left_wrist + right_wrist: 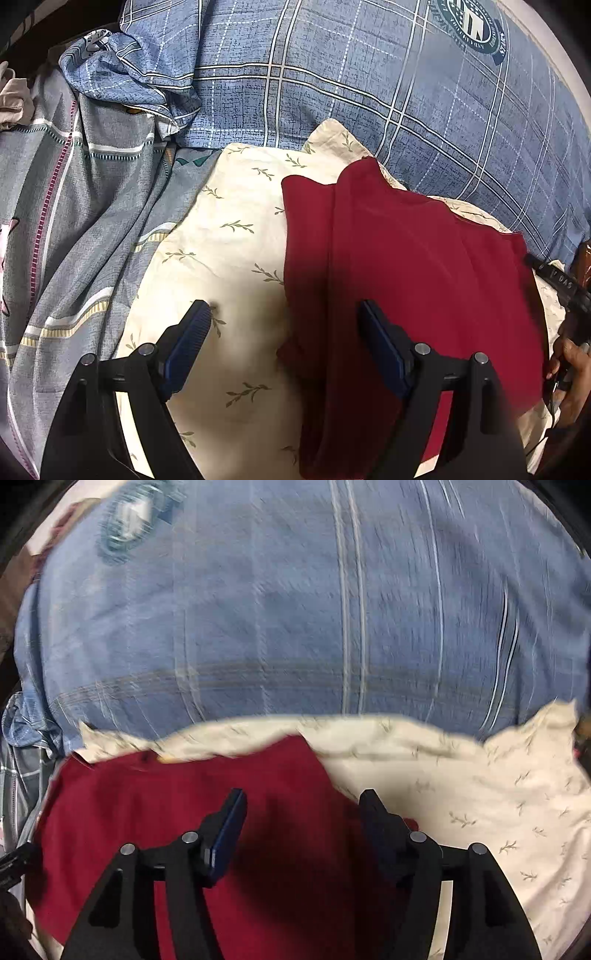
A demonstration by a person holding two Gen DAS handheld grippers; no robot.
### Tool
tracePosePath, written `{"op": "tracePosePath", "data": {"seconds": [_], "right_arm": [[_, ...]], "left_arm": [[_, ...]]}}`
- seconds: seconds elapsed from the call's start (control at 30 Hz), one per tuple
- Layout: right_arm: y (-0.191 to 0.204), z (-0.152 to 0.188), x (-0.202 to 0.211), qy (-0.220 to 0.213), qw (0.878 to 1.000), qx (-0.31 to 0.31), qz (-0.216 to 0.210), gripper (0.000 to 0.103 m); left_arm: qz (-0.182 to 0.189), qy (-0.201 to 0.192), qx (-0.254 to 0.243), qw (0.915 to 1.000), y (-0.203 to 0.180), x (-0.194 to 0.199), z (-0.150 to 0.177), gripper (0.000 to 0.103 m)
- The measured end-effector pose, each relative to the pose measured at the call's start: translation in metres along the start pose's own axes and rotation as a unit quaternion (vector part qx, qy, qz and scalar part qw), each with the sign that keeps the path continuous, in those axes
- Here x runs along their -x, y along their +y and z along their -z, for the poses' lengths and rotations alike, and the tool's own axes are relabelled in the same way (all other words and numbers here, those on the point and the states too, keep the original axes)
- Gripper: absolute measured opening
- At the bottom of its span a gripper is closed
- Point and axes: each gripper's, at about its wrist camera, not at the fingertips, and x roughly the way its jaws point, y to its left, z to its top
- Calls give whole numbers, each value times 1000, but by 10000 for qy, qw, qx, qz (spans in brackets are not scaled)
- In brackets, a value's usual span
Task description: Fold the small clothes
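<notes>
A dark red garment (406, 266) lies partly folded on a cream leaf-print cloth (229, 229). My left gripper (284, 314) is open above the garment's left edge, its left finger over the cream cloth and its right finger over the red fabric. In the right wrist view the red garment (184, 794) fills the lower left on the cream cloth (480, 805). My right gripper (303, 801) is open and empty above the garment's right part. That view is motion-blurred.
A blue plaid quilt (369, 74) lies behind the cloth and also shows in the right wrist view (295, 609). A grey striped sheet (74, 221) lies crumpled at the left. The other gripper's black handle and a hand (565, 332) sit at the right edge.
</notes>
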Motion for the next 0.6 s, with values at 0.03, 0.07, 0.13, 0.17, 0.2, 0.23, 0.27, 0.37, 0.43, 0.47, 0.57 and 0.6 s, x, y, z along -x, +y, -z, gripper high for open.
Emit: {"op": "tracePosePath", "data": {"seconds": [0.03, 0.07, 0.13, 0.17, 0.2, 0.23, 0.27, 0.37, 0.43, 0.47, 0.57, 0.6], "right_arm": [[-8, 2, -9, 187, 9992, -163, -310, 35], [-15, 4, -13, 306, 9979, -334, -459, 7], [-21, 6, -9, 182, 9987, -360, -318, 7], [-25, 6, -7, 85, 9994, -327, -104, 7], [-27, 7, -10, 150, 9992, -367, -70, 7], [-30, 8, -16, 304, 9984, -446, -140, 7], [-28, 7, -16, 325, 9985, -421, -114, 11], [-17, 4, 13, -2, 9995, -314, 88, 24], [-3, 2, 41, -306, 9993, -195, 58, 44], [9, 2, 51, -387, 9991, -102, -133, 49], [62, 2, 63, -195, 9936, 463, -1015, 49], [82, 1, 62, -118, 9902, 639, -1238, 49]], "left_arm": [[-7, -12, -10, 10000, -1, 0, 0, 82], [-11, -25, -20, 10000, -1, 0, 0, 82], [-18, -26, -22, 10000, -1, 0, -1, 83], [-16, -26, -10, 10000, -1, -1, -1, 83], [-15, -26, -7, 10000, -1, -1, -2, 83], [-26, -25, -13, 10000, -1, -1, -1, 84], [-27, -22, -15, 10000, -1, -1, -2, 84], [25, -46, 47, 10000, 1, 3, -2, 83], [10, -50, 73, 10000, 2, 4, -2, 83], [18, -31, 91, 10000, 3, 3, -1, 83], [35, -14, 113, 9999, 3, 3, -1, 83], [27, -20, 109, 9999, 3, 3, 0, 83]]}}
